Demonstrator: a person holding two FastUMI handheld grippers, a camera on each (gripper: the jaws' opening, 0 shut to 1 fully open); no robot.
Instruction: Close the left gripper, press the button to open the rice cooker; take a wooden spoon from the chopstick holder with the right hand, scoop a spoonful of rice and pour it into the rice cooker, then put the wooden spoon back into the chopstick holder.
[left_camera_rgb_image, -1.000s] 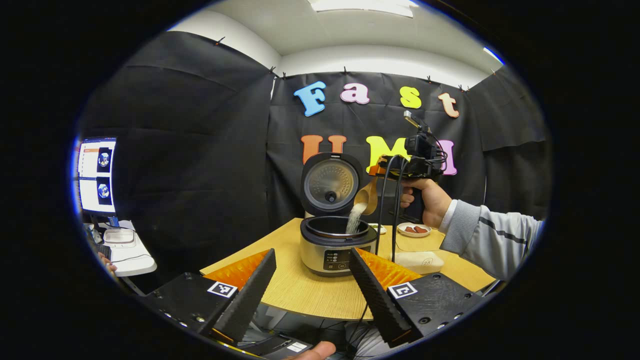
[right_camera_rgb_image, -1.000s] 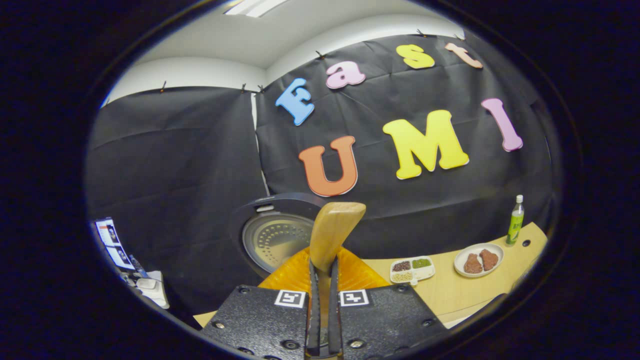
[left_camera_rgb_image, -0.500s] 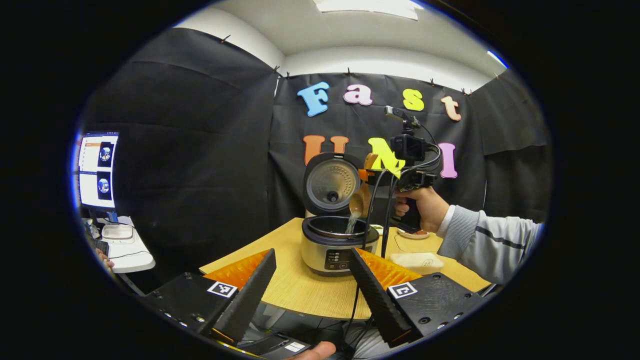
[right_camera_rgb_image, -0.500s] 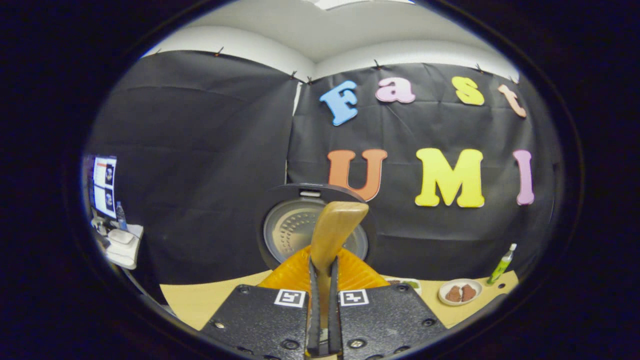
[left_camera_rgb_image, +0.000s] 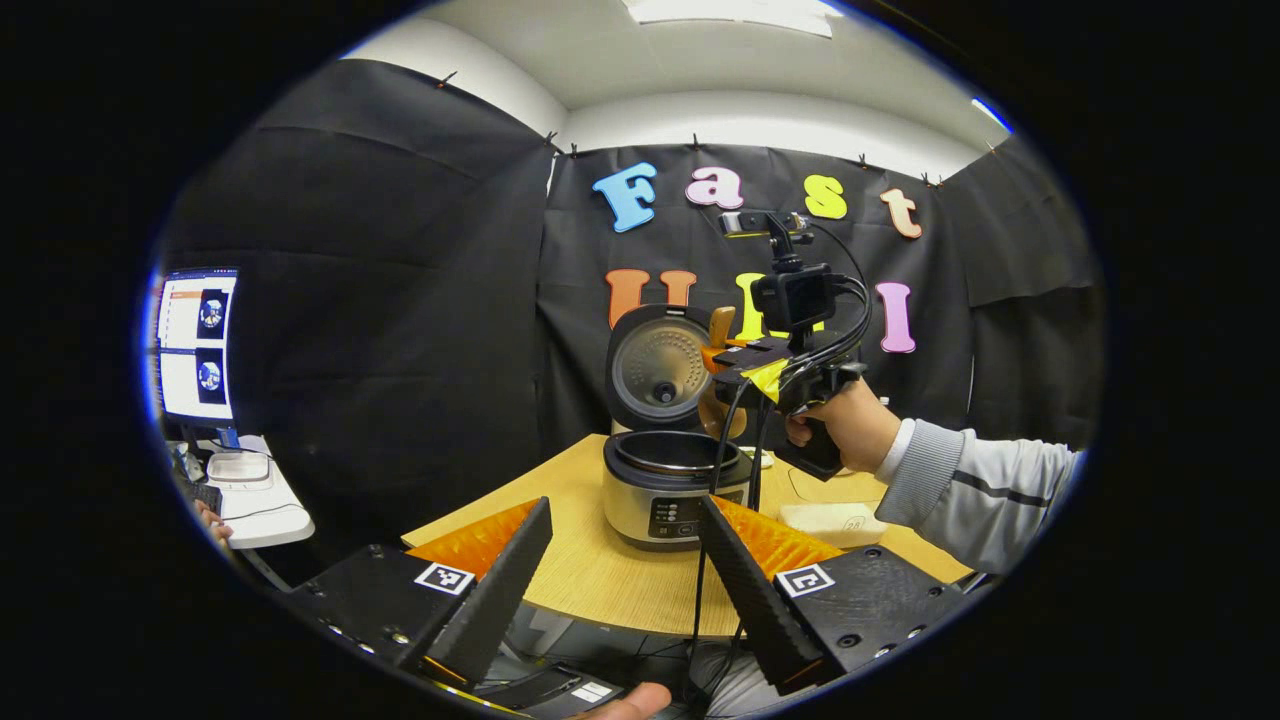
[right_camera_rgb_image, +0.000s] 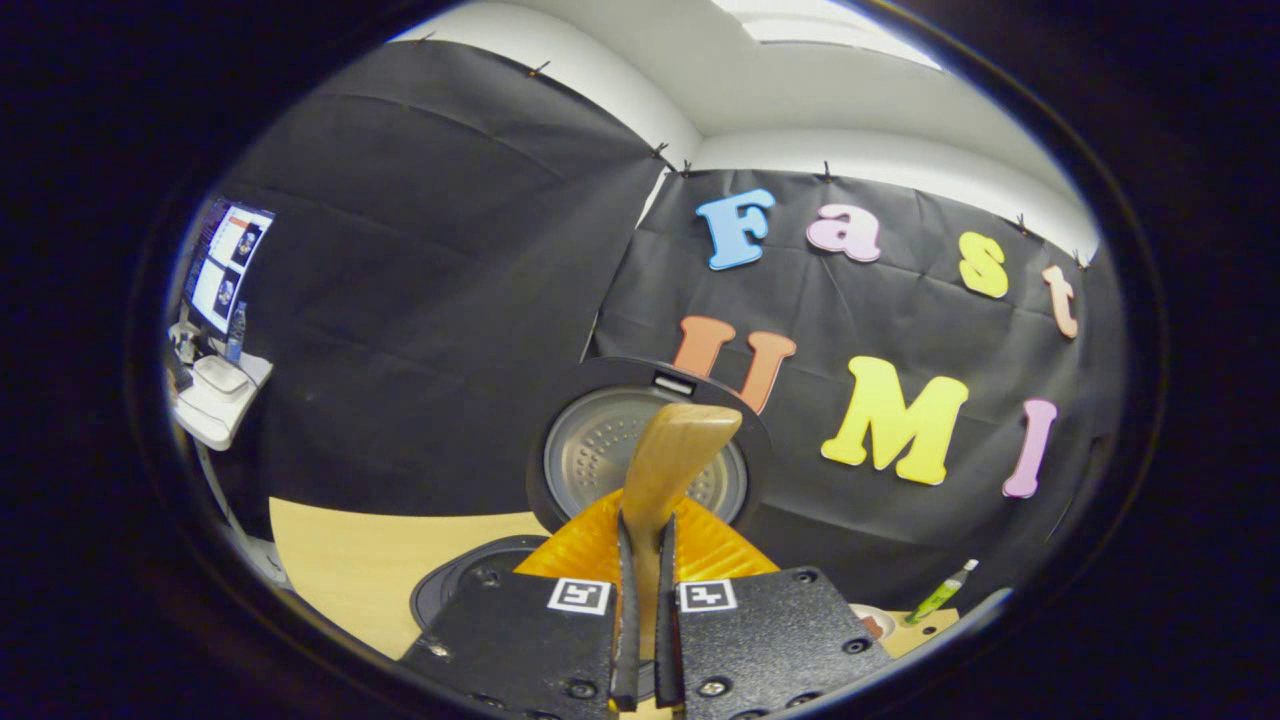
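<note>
The silver rice cooker (left_camera_rgb_image: 672, 492) stands on the wooden table (left_camera_rgb_image: 590, 575) with its lid (left_camera_rgb_image: 660, 365) up and its dark pot open. A hand holds my right gripper (left_camera_rgb_image: 738, 362) just right of the lid, above the pot. This gripper is shut on the wooden spoon (left_camera_rgb_image: 714, 408), whose bowl hangs tipped over the pot's right rim. In the right gripper view the spoon's handle (right_camera_rgb_image: 672, 460) sticks up between the shut fingers (right_camera_rgb_image: 622, 600), with the lid (right_camera_rgb_image: 600, 450) behind and the pot's rim (right_camera_rgb_image: 465, 580) below left. My left gripper (left_camera_rgb_image: 625, 505) hovers open before the table.
A white box (left_camera_rgb_image: 832, 520) lies on the table right of the cooker, under the person's grey sleeve (left_camera_rgb_image: 985, 490). A monitor (left_camera_rgb_image: 195, 345) and a white side stand (left_camera_rgb_image: 255, 500) are at far left. A green bottle (right_camera_rgb_image: 940, 598) stands at the table's far end.
Rice was streaming from the spoon into the pot; the stream has stopped. The right gripper has swung left and rolled over the cooker. The left gripper has stayed put.
</note>
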